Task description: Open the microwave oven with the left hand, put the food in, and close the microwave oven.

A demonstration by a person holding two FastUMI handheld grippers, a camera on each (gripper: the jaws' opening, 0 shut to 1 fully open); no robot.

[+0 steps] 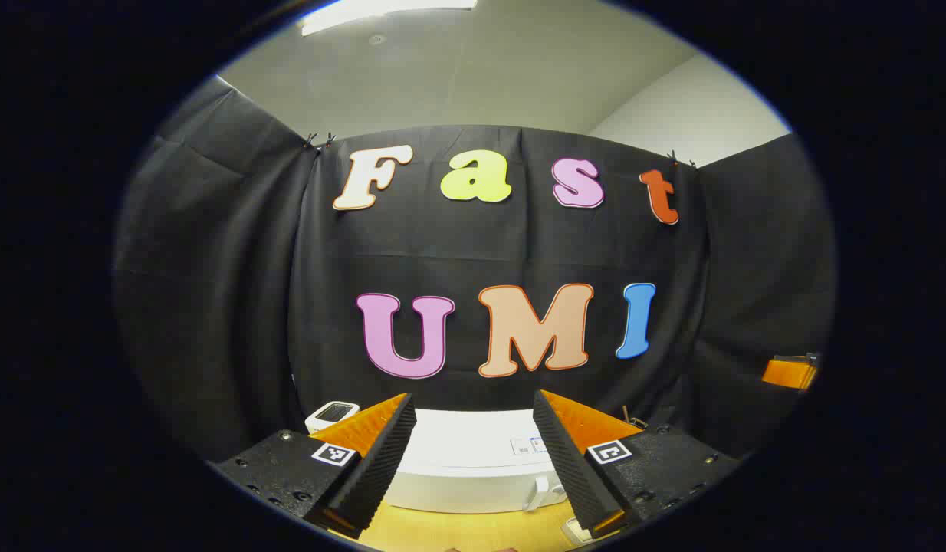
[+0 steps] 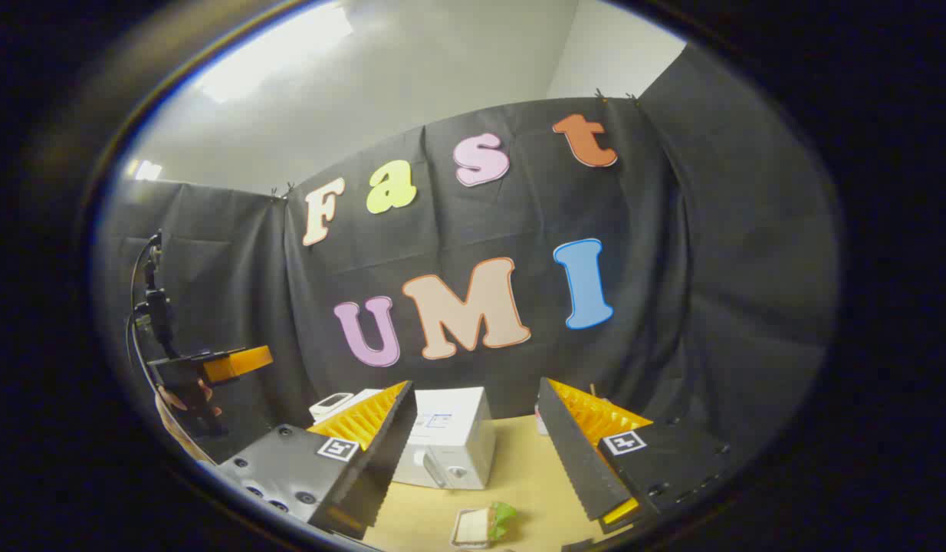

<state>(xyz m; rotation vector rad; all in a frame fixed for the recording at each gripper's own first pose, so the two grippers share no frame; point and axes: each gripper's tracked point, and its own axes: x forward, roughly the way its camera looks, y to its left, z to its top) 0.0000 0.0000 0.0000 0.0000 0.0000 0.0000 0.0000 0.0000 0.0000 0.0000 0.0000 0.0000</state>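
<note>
Standing apart, both jaws spread wide, empty; microwave [image 2: 450, 445] shut, sandwich [image 2: 484, 525] between right jaws

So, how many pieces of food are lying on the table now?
1: a sandwich on the wooden table, in front of the white microwave, seen in the right gripper view. The microwave could hide others.
</note>
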